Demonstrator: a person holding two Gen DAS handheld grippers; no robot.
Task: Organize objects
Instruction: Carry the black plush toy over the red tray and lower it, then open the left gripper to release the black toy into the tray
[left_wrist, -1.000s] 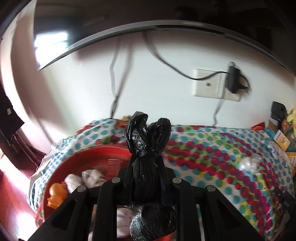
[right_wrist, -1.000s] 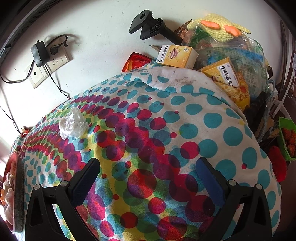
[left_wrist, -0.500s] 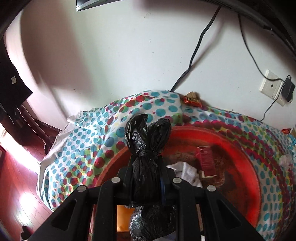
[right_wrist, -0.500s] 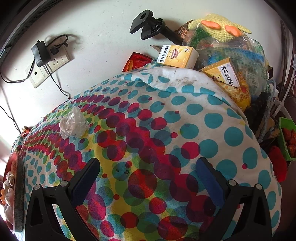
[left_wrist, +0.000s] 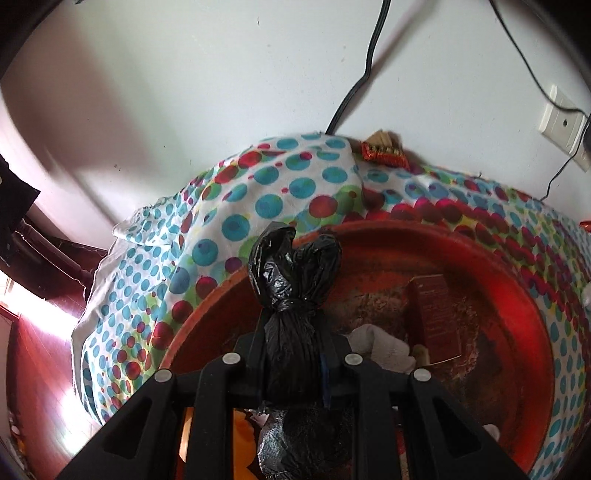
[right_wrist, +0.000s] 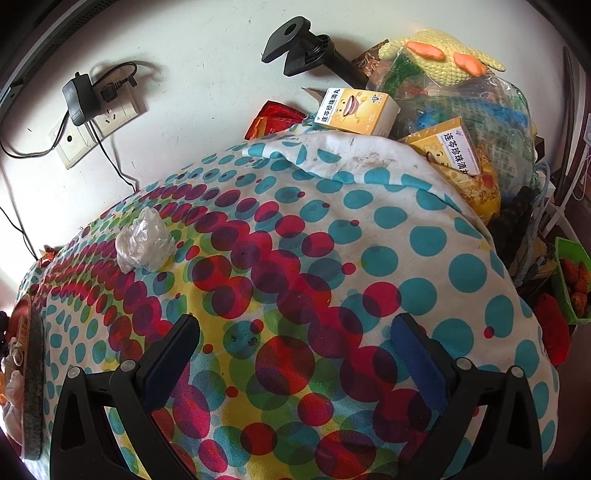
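Two hand-held grippers are in my hands. My left hand-held gripper is clamped tight on a knotted black plastic bag, whose two twisted ears stick up past the fingers while its bulk hangs below them. I hold the bag over the near left part of a big red basin that sits on the desk's polka-dot cloth. Inside the basin lie a reddish-brown box, some white crumpled paper and something orange at the near edge.

My right hand-held gripper stands wide open with nothing between its fingers, hovering above the cloth. A crumpled clear plastic wrapper lies on the cloth far left of it, well apart. Yellow boxes and a bulging bag crowd the far right corner by the wall.
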